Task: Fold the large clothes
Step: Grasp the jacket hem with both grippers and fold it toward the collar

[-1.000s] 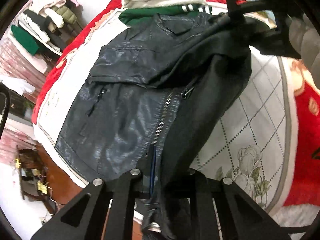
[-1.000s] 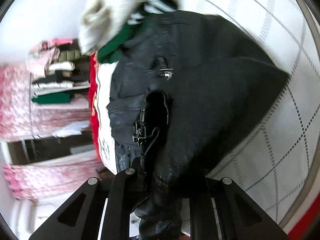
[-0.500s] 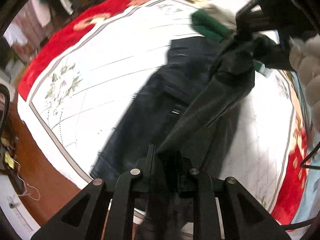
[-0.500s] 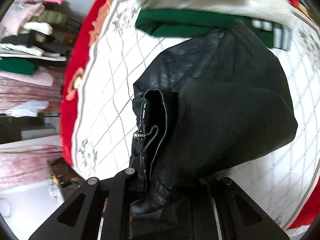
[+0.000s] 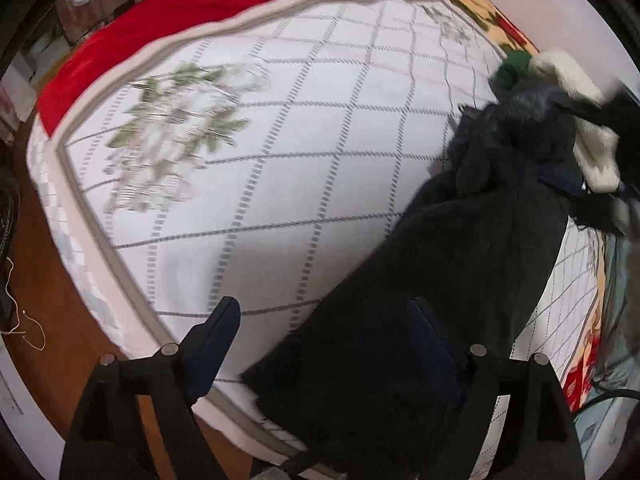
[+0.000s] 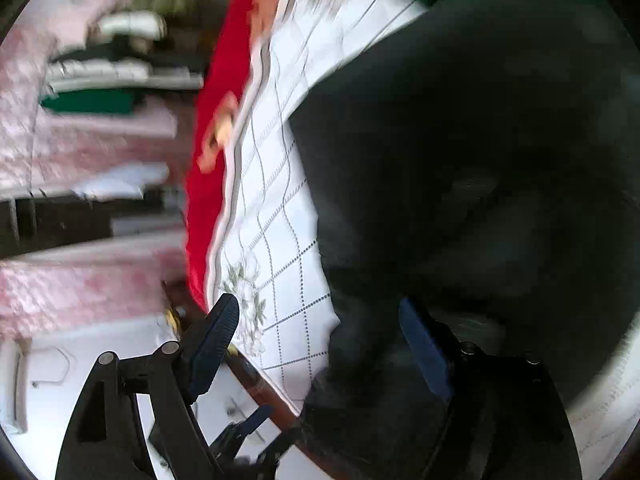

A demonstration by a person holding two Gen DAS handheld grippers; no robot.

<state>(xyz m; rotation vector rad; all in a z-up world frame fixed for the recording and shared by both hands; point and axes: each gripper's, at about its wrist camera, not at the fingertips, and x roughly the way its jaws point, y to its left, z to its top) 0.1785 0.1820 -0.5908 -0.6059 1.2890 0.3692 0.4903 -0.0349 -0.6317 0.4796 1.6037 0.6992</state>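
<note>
The left gripper (image 5: 320,340) stands wide open, its two blue-padded fingers (image 5: 214,336) spread far apart. The black jacket (image 5: 460,264) lies between and over the right-hand finger, which shows only dimly through the dark cloth; whether the pad touches the cloth or just sits behind it cannot be told. The left-hand finger is clear of the jacket, over the white quilt (image 5: 280,128).

The right gripper (image 6: 320,340) is likewise wide open. Its left finger (image 6: 214,336) hangs over the quilt's (image 6: 276,216) near edge, apart from the jacket (image 6: 460,160); its right finger is at the jacket's dark edge, and contact is hard to judge.

The jacket lies on the right part of the quilt, stretching from the near edge to the far right, where it meets a green garment (image 5: 514,68) and a white fluffy one (image 5: 568,76). Both views are blurred, so the jacket's folds, zip and pockets cannot be made out. A red blanket (image 5: 160,24) borders the quilt on the far side; blurred shelves of clothes (image 6: 108,76) fill the left of the right wrist view
</note>
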